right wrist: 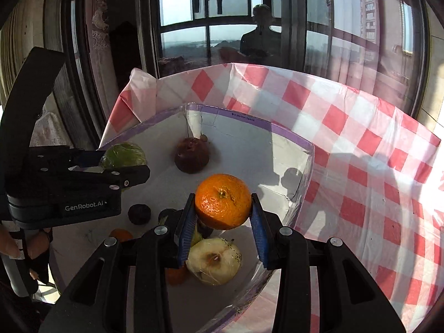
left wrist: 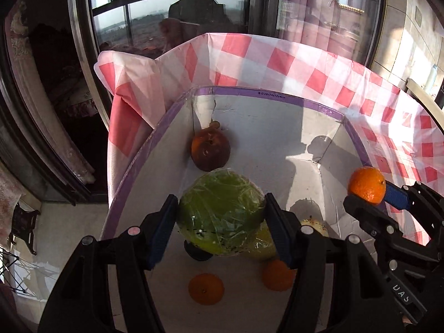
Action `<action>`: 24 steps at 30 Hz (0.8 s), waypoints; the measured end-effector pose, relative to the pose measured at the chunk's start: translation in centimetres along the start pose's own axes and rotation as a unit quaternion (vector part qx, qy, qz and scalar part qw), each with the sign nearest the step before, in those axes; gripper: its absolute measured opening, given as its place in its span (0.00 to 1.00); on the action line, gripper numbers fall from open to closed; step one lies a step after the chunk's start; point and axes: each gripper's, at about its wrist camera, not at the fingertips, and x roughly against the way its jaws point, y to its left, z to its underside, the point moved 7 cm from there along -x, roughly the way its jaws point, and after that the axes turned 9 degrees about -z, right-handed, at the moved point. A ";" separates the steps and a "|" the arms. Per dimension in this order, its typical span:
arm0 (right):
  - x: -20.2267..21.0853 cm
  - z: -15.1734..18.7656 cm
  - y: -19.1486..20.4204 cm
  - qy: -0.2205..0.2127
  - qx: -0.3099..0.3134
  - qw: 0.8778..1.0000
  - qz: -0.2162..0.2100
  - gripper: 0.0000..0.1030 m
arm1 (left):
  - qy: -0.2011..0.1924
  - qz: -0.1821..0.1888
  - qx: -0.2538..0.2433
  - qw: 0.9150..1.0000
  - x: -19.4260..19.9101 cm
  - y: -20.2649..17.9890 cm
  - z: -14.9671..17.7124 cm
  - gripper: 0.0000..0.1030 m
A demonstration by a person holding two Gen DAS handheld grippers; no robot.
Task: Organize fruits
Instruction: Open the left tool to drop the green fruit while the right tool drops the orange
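Gripping wrapped green fruit [left wrist: 220, 212] left jaws, orange [right wrist: 222, 201] right; box [left wrist: 277, 95] holds dark apple [left wrist: 210, 149].

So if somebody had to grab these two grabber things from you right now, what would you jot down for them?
Left gripper: fingers closed on the plastic-wrapped green fruit, above the white box.
Right gripper: fingers closed on an orange, also above the box.
In the box: dark red fruit, pale apple, two oranges, small dark fruit.
Done: several fruits boxed.
Left: set down both held fruits.
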 end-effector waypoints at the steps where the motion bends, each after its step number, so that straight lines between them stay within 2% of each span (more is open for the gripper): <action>1: -0.9 -0.1 -0.1 0.019 0.009 1.000 0.007 0.37 | 0.009 0.006 -0.003 1.000 -0.3 -0.2 0.0 0.61; 4: -3.4 0.4 -0.8 0.079 0.025 0.996 0.027 0.37 | 0.030 0.021 -0.012 0.999 -1.2 -0.8 0.3 0.61; 7: -5.0 0.8 -1.3 0.111 0.034 0.993 0.035 0.37 | 0.034 0.028 -0.016 0.999 -1.3 -1.2 0.4 0.61; 13: -6.0 0.8 -0.7 0.142 0.059 0.987 0.047 0.37 | 0.047 0.030 -0.022 0.998 -1.8 -1.5 0.6 0.61; 19: -6.0 0.6 -1.0 0.144 0.051 0.987 0.044 0.39 | 0.039 0.033 -0.020 0.998 -1.6 -1.4 0.6 0.61; 21: -5.9 0.5 -0.9 0.142 0.048 0.988 0.039 0.43 | 0.040 0.034 -0.017 0.998 -1.6 -1.3 0.6 0.62; 24: -5.5 0.3 -1.0 0.135 0.040 0.990 0.034 0.57 | 0.038 0.041 0.000 0.998 -1.4 -0.7 0.5 0.81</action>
